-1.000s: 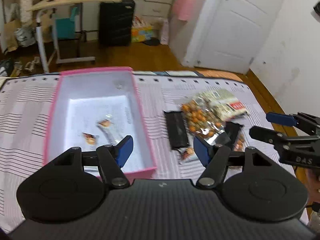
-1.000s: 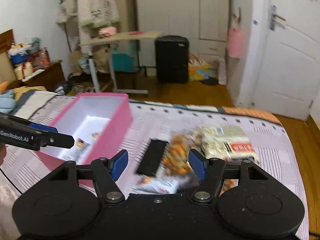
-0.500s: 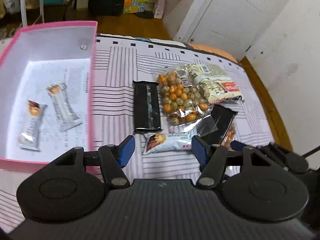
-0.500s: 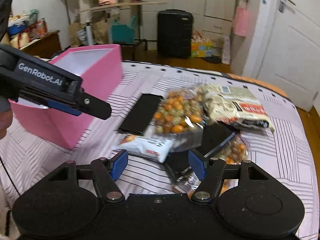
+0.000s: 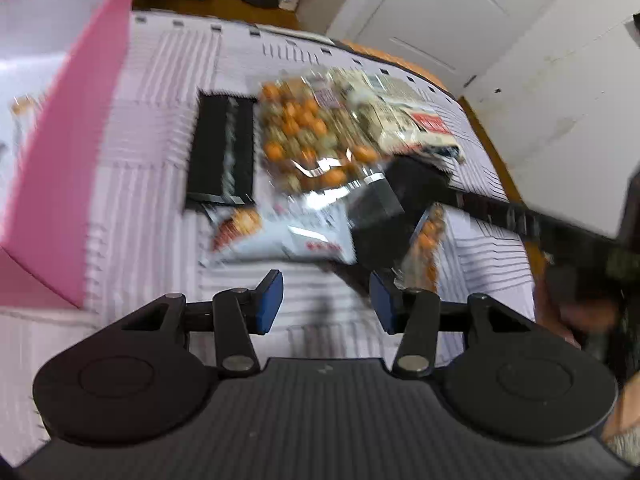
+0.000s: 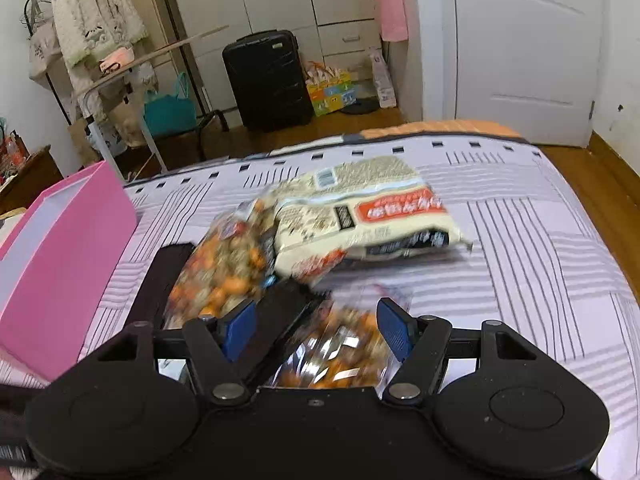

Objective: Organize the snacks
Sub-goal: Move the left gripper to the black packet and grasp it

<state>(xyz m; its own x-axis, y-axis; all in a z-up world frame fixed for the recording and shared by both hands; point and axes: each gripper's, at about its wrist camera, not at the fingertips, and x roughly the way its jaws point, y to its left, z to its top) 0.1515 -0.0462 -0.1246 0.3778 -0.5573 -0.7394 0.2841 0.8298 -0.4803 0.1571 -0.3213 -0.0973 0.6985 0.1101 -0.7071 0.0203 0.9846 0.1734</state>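
Observation:
A pile of snack packs lies on the striped bed. A white snack bar (image 5: 280, 236) lies just ahead of my left gripper (image 5: 326, 300), which is open and empty. A black flat pack (image 5: 224, 152), a clear bag of orange nuts (image 5: 308, 136) and a beige bag (image 6: 360, 216) lie beyond it. My right gripper (image 6: 316, 328) is open, low over a small nut packet (image 6: 336, 356) and a black pack (image 6: 280, 312). The pink box (image 5: 60, 184) stands to the left.
The bed's far edge drops to a wooden floor (image 6: 608, 184). A black suitcase (image 6: 268, 80), a clothes rack (image 6: 92, 40) and a white door (image 6: 520, 48) stand beyond. The right gripper's arm (image 5: 520, 220) crosses the right side of the left wrist view.
Both grippers have moved down and closer to the snack pile. The left one swung right, away from the pink box. Both stay open.

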